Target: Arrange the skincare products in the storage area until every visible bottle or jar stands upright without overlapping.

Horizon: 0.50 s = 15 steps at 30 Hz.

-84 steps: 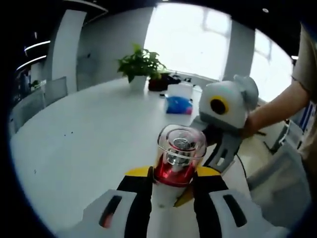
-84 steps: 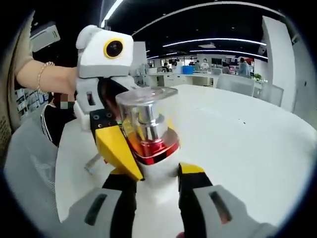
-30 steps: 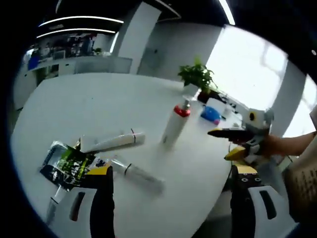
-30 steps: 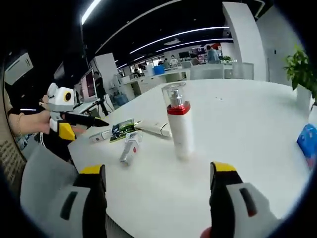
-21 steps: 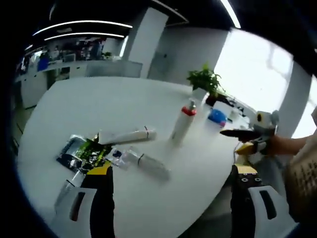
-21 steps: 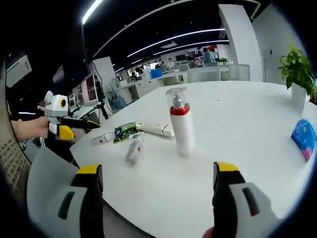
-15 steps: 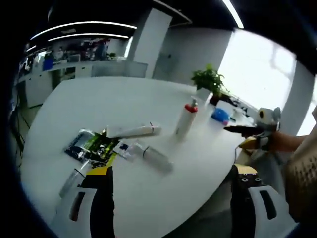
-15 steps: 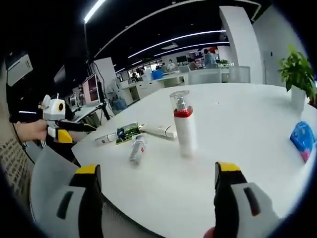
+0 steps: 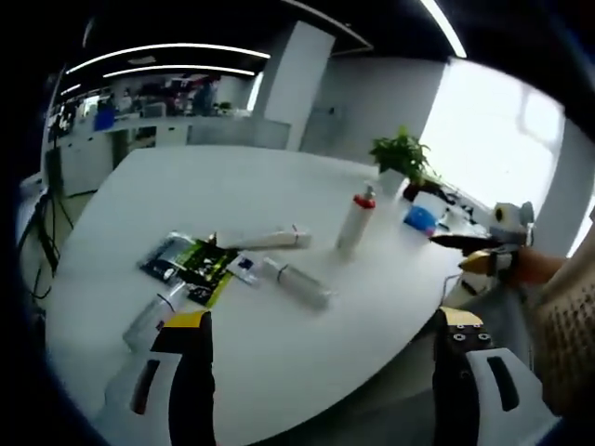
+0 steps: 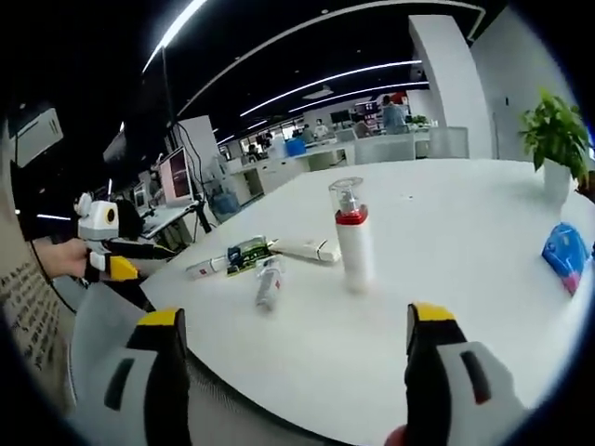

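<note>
A white pump bottle (image 9: 355, 221) with a red collar and a clear cap stands upright on the white table (image 9: 232, 190); it also shows in the right gripper view (image 10: 353, 240). Beside it lie a white tube (image 9: 265, 239) (image 10: 307, 248), a clear bottle on its side (image 9: 296, 283) (image 10: 269, 283), a green sachet (image 9: 200, 263) (image 10: 246, 251) and a small tube (image 9: 153, 321) (image 10: 206, 268). My left gripper (image 9: 323, 325) is open, well back from the table edge. My right gripper (image 10: 295, 321) is open too, with nothing between its jaws.
A potted plant (image 9: 402, 153) (image 10: 558, 130) and a blue pack (image 9: 420, 218) (image 10: 565, 253) sit at the table's far side. The right gripper (image 9: 488, 243) shows in a hand at the right of the left gripper view, and the left gripper (image 10: 107, 242) at the left of the right one.
The pump bottle, earlier close up between the jaws, now stands free on the table. Both grippers have opened and drawn steadily back from the table.
</note>
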Tool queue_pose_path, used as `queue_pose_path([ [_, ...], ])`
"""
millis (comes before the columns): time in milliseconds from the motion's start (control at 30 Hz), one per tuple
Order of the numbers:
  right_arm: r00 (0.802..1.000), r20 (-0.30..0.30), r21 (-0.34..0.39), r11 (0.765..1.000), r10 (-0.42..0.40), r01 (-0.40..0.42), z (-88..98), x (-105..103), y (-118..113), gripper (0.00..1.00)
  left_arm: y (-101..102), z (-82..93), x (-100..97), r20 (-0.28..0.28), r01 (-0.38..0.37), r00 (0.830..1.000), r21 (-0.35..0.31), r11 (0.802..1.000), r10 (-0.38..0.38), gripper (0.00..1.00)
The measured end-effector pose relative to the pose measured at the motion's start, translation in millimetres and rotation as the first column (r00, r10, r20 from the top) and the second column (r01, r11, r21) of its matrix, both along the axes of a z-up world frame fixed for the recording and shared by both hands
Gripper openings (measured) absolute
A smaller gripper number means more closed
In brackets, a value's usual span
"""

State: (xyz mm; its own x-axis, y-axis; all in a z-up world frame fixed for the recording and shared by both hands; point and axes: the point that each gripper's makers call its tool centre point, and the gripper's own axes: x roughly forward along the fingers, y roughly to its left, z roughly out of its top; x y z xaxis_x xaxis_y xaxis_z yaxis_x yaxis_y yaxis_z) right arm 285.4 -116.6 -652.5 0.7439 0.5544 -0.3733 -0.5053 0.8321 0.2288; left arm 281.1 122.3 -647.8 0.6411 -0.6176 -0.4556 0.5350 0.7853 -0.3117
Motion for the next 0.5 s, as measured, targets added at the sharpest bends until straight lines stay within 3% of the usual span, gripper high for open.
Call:
queue_pose_path([
  [500, 1.0, -0.007, -0.019, 1.0, -0.022, 0.022, -2.0, 5, -13, 0.98, -3, -5.8, 2.6, -0.006, 0.012, 1.0, 0.0, 1.0, -0.012, 0.97],
])
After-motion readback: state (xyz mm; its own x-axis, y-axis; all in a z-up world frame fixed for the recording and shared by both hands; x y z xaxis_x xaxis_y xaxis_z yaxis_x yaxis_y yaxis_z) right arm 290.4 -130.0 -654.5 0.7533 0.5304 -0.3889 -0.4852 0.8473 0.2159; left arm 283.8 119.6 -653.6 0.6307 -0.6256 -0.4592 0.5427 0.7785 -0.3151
